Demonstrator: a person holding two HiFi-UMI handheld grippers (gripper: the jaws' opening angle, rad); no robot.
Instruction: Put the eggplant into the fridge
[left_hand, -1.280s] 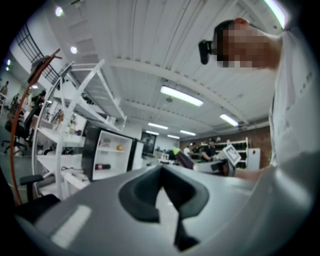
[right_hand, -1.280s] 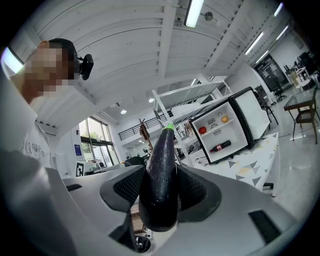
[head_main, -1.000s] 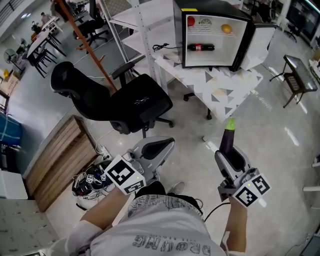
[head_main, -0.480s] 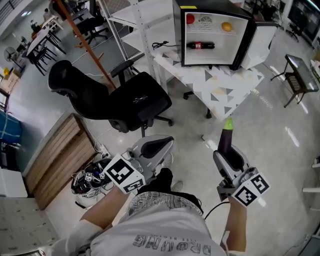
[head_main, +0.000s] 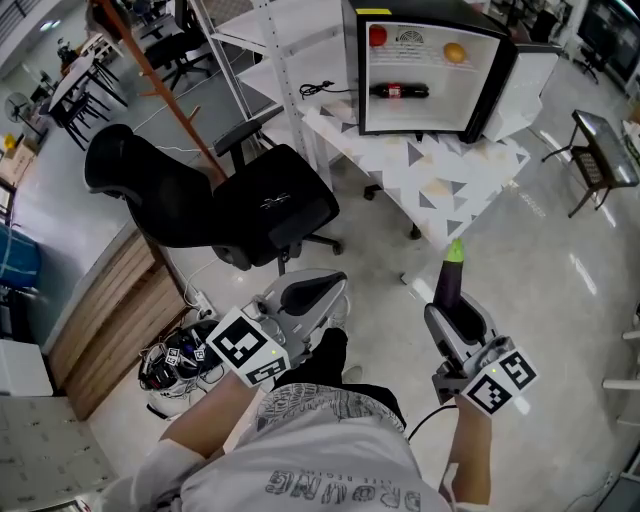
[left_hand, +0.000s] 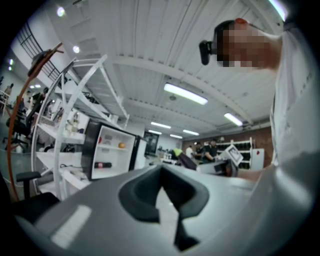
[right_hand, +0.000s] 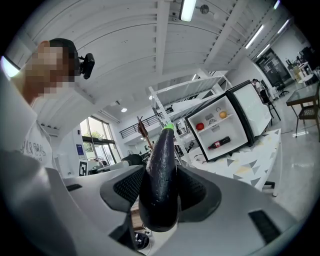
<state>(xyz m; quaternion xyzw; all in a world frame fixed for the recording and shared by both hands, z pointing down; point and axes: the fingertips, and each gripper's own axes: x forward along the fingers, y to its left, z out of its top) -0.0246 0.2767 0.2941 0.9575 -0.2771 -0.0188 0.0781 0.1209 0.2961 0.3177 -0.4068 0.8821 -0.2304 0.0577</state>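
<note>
Right tongs (head_main: 458, 325) clamp the eggplant (right_hand: 160, 185); left tongs (left_hand: 161, 170) are pinched empty. You're mid-carry: close the wide gap to the open fridge (head_main: 440, 112).

— Is the fridge (head_main: 425, 65) open?
— Yes, its door (head_main: 525, 80) is swung to the right and nothing blocks the opening. On the upper shelf a red fruit (head_main: 377, 36) sits left and an orange (head_main: 455, 52) right, with a gap between. A bottle (head_main: 400, 91) lies below, with space on its right.
— And in front of the fridge?
— Its table (head_main: 450, 165) juts forward, then bare floor (head_main: 540, 270). A chair (head_main: 240, 205) stands front-left, and a rack (head_main: 265, 50) is close on the left
</note>
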